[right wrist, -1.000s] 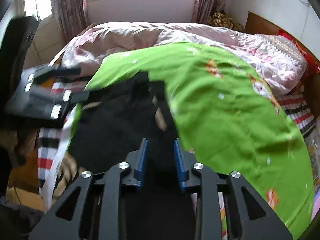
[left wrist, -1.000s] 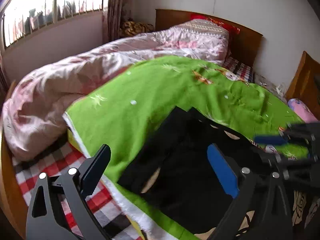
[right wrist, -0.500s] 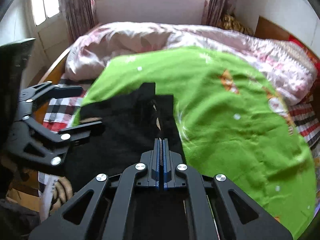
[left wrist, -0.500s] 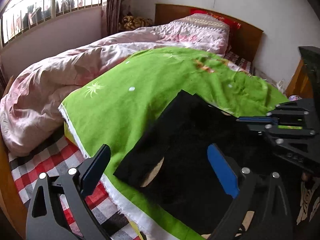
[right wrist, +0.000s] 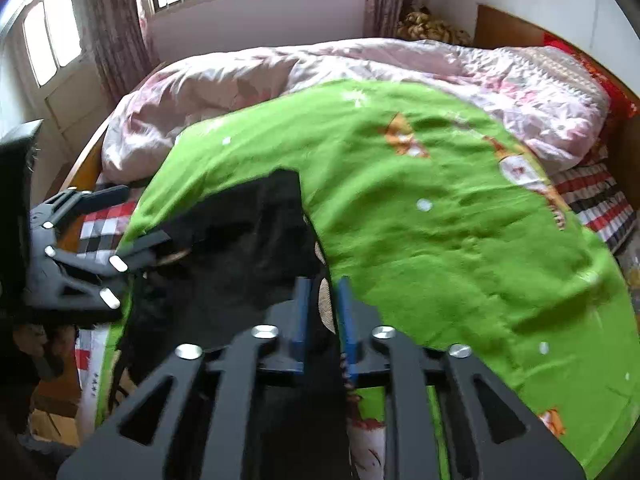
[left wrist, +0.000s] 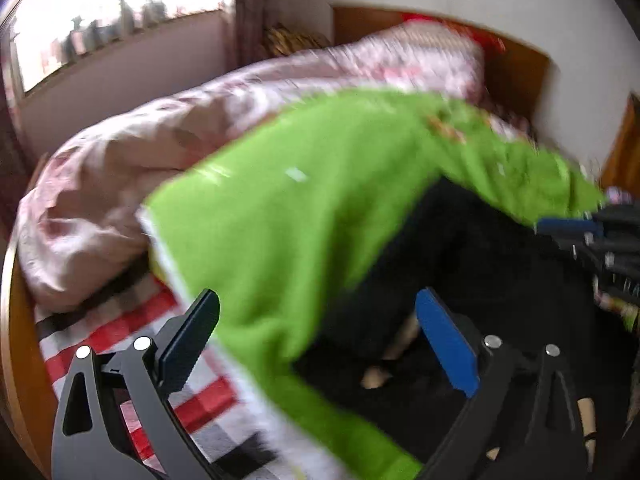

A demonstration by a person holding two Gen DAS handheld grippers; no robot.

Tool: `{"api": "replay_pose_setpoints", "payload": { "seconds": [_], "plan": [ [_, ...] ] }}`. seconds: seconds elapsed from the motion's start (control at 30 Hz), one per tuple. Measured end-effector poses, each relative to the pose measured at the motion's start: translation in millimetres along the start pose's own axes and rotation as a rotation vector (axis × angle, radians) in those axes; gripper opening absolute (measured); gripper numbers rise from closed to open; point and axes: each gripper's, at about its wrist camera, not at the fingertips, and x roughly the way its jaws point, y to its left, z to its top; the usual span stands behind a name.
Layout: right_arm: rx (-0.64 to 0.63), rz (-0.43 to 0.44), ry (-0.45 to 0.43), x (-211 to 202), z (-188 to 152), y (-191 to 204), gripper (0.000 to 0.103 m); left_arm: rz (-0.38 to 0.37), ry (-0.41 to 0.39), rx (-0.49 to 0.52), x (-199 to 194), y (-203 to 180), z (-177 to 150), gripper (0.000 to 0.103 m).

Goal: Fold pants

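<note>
mostly folded already, the black pants (right wrist: 224,264) lie on the green blanket (right wrist: 440,240) ahead of the right hand-held gripper (right wrist: 323,312), its jaws opening, nothing pinched; left hand-held gripper (left wrist: 320,336) spread wide, empty. tidying remains.

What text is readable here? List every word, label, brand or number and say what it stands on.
None can be read.
The green blanket carries orange and white cartoon prints, with no legible lettering.
A white cloth edge below the black pants bears small dark marks, too small and blurred to read.
The left wrist view is motion-blurred throughout.
</note>
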Motion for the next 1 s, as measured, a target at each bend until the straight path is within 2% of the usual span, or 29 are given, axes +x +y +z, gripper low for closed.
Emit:
{"api": "replay_pose_setpoints", "payload": {
  "seconds": [0.03,0.1,0.17,0.27,0.33,0.43,0.5,0.53,0.67,0.77,0.87,0.9,1.0],
  "plan": [
    [-0.001,0.004,-0.020,-6.5,-0.1,2.5,0.039,0.019,-0.012,-0.034,-6.7,10.8,2.7,0.098],
    [-0.006,0.012,-0.055,-20.1,-1.6,9.4,0.048,0.044,-0.023,-0.102,-17.1,32.8,6.6,0.098],
    [-0.040,0.060,-0.065,-28.9,-5.2,26.2,0.048,0.002,-0.018,-0.170,-24.3,55.2,9.8,0.098],
    [-0.144,0.142,-0.033,-26.9,-12.1,67.8,0.048,0.004,-0.015,-0.195,-29.1,65.4,8.7,0.098],
    [-0.212,0.174,0.016,-13.7,-13.3,99.1,0.047,-0.007,-0.005,-0.211,-28.4,65.0,5.1,0.098],
    [-0.289,0.165,0.086,10.4,-11.9,131.7,0.043,-0.025,0.011,-0.269,-28.6,66.7,-10.3,0.098],
    [-0.291,0.157,0.125,25.3,-8.5,140.1,0.036,-0.045,0.022,-0.296,-28.0,68.8,-22.4,0.098],
    [-0.291,0.145,0.132,29.9,-6.3,140.8,0.033,-0.051,0.029,-0.308,-29.4,70.3,-31.8,0.098],
    [-0.261,0.126,0.143,38.7,-1.7,134.8,0.031,-0.058,0.048,-0.302,-32.6,74.6,-54.1,0.099],
    [-0.209,0.153,0.142,38.9,1.0,128.5,0.030,-0.073,0.059,-0.310,-35.9,80.9,-67.9,0.099],
    [-0.206,0.117,0.151,43.9,4.1,127.9,0.024,-0.091,0.070,-0.323,-36.3,85.5,-78.8,0.099],
    [-0.216,0.090,0.159,48.8,4.6,128.9,0.018,-0.089,0.073,-0.317,-35.1,85.6,-80.0,0.099],
    [-0.216,0.068,0.162,53.8,4.4,132.2,0.018,-0.100,0.093,-0.303,-30.2,85.0,-84.3,0.099]
  ]
}}
